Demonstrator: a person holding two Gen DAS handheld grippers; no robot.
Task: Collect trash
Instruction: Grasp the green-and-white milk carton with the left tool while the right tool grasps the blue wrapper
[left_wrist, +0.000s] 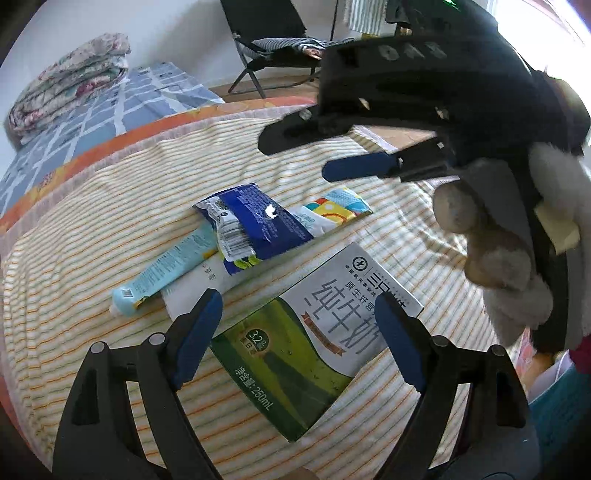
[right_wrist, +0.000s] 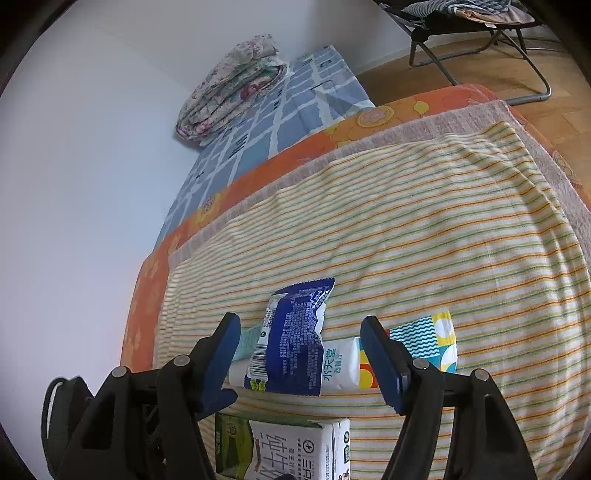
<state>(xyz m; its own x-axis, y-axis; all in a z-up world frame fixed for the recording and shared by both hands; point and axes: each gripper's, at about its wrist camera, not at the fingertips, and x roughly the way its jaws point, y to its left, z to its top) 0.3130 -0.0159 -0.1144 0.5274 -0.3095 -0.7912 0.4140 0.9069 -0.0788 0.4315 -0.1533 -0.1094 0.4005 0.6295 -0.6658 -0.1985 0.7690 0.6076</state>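
While both tongs gape: left tongs (left_wrist: 299, 332) over milk carton (left_wrist: 314, 332).

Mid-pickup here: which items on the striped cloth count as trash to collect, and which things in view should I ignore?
Trash to collect:
milk carton
blue wrapper
light blue tube
white packet with colourful end

Ignore:
folded floral quilt
blue checked bedsheet
folding chair
striped cloth

Both the left gripper and right gripper are open, holding nothing.
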